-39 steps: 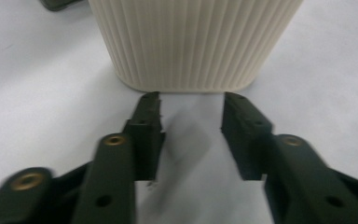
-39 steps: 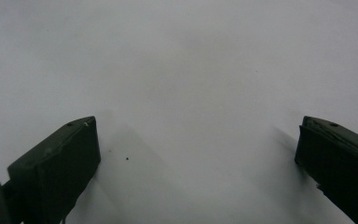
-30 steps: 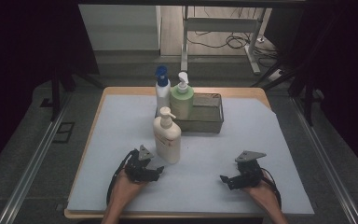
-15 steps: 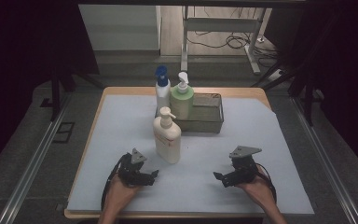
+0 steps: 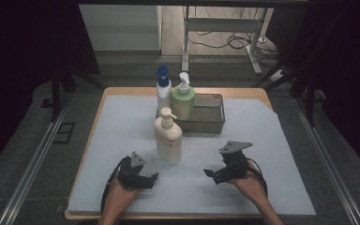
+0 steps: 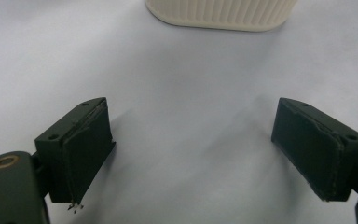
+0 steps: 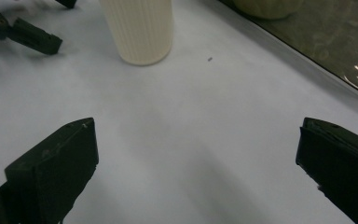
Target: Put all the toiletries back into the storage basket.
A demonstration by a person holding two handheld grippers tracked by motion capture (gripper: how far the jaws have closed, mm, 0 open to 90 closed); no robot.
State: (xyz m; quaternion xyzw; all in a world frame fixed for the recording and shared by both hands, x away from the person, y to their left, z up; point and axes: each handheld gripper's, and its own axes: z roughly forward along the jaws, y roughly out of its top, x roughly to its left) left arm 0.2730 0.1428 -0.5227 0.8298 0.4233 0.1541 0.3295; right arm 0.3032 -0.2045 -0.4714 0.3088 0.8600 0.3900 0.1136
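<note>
Cream pump bottle (image 5: 168,140): upright on the pale sheet (image 5: 122,122) covering the desk (image 5: 258,93), near the front centre, between the 2 grippers and well apart from each. Ribbed base visible in the left gripper view (image 6: 221,14) and in the right gripper view (image 7: 140,30).

Left gripper (image 5: 151,178): held low over the sheet, front left; jaws wide, having just been opening, nothing between them, bare sheet below.

Right gripper (image 5: 209,174): held front right, jaws wide and empty, pointing toward the bottle.

Blue-capped bottle (image 5: 163,91): upright at the rear, just beside the green pump bottle (image 5: 183,101).

Metal basket (image 5: 206,115): at the rear centre; the green bottle stands at its left end, possibly inside it, though the high view leaves this unclear.
</note>
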